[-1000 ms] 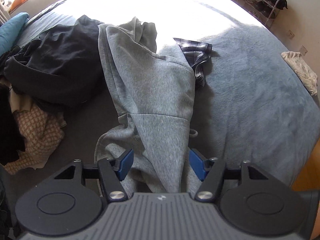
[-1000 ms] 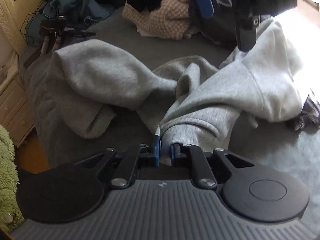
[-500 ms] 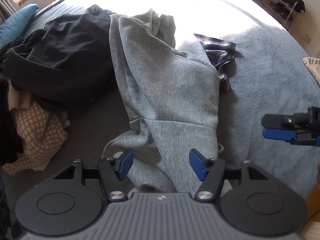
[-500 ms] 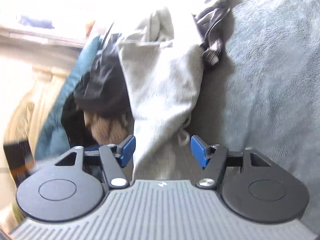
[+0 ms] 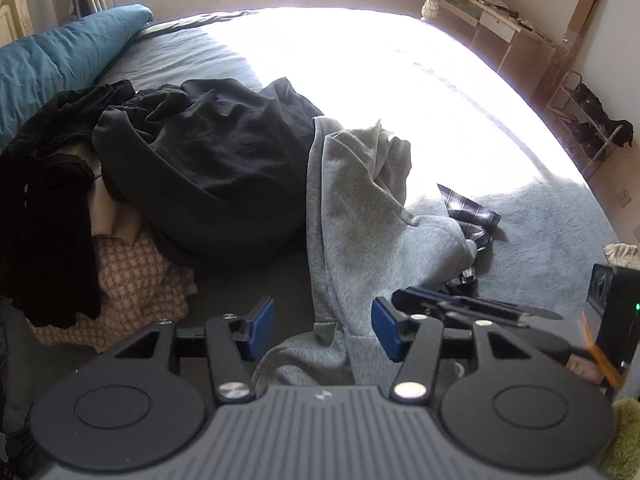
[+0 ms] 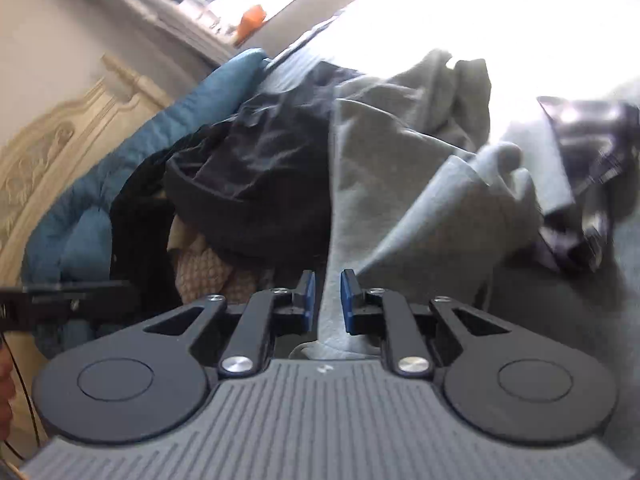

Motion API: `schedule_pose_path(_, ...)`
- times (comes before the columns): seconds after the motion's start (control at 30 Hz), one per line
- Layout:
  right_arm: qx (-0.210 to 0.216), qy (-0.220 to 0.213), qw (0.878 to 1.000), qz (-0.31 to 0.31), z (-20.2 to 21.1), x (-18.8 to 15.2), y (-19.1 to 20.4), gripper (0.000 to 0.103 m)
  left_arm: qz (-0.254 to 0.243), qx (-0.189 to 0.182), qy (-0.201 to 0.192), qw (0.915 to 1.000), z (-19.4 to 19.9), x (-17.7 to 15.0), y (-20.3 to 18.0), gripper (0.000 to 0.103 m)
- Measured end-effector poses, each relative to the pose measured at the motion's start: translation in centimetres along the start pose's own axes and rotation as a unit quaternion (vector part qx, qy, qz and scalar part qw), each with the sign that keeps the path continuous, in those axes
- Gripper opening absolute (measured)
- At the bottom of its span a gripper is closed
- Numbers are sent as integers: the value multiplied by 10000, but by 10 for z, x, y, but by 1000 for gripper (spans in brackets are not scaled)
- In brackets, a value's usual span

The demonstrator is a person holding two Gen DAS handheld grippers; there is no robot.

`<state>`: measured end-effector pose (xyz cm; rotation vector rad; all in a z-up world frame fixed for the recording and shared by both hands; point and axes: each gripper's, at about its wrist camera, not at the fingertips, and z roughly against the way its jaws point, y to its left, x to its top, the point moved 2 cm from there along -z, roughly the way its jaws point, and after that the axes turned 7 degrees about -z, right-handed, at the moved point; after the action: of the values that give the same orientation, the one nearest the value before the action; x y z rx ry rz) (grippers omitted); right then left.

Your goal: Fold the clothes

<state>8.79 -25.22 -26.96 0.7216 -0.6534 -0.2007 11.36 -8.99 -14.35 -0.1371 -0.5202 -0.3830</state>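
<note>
A grey hoodie [image 5: 360,224] lies lengthwise on the blue-grey bed [image 5: 540,248]; it also shows in the right wrist view [image 6: 400,168]. My left gripper [image 5: 322,330] is open and empty, jaws wide apart just above the hoodie's near end. My right gripper [image 6: 327,304] has its blue pads close together around a fold of the hoodie's near edge. The right gripper shows in the left wrist view [image 5: 472,308] beside the left one, on the right.
A pile of black clothes [image 5: 208,160], a houndstooth garment [image 5: 136,284] and a teal duvet [image 5: 60,60] lie left of the hoodie. A plaid garment [image 5: 472,216] lies at its right edge. A shoe rack [image 5: 584,120] stands by the right wall.
My right gripper moved in next to the left one and closed from wide open onto the hoodie's near edge. The left gripper pulled back and stayed open.
</note>
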Motion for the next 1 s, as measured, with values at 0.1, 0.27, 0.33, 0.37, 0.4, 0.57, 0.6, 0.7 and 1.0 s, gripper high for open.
schedule_pose_path(0.1,270,403,9833,1755,-35,-26,82,10,-180,91,-100,9997,0,14,-1,59)
schedule_pose_path(0.27,477,1215,9687,2113,-64,-76,124,12,-552,188,53,9983,-12,19,-6,58)
schedule_pose_path(0.33,415,1336,9803,1394,-46,-81,101,14,-704,57,77,9975,-18,18,-12,59)
schedule_pose_path(0.37,299,1345,9851,1033,-29,-84,81,15,-820,-52,137,9965,-23,17,-18,62)
schedule_pose_path(0.4,192,1348,9885,655,-12,-87,62,17,-974,-190,228,9948,-29,16,-27,63)
schedule_pose_path(0.57,-232,812,9802,-1793,82,-91,-43,44,-1826,-709,704,9781,-78,7,-93,82)
schedule_pose_path(0.6,-351,645,9715,-2256,98,-94,-61,61,-2020,-794,812,9728,-91,4,-109,85)
schedule_pose_path(0.7,-587,386,9050,-4197,126,-128,-123,75,-2557,-546,1152,9583,-139,-6,-149,85)
schedule_pose_path(1.0,203,-479,6453,-7622,93,-246,-178,80,-2474,305,1595,9552,-211,-26,-154,14)
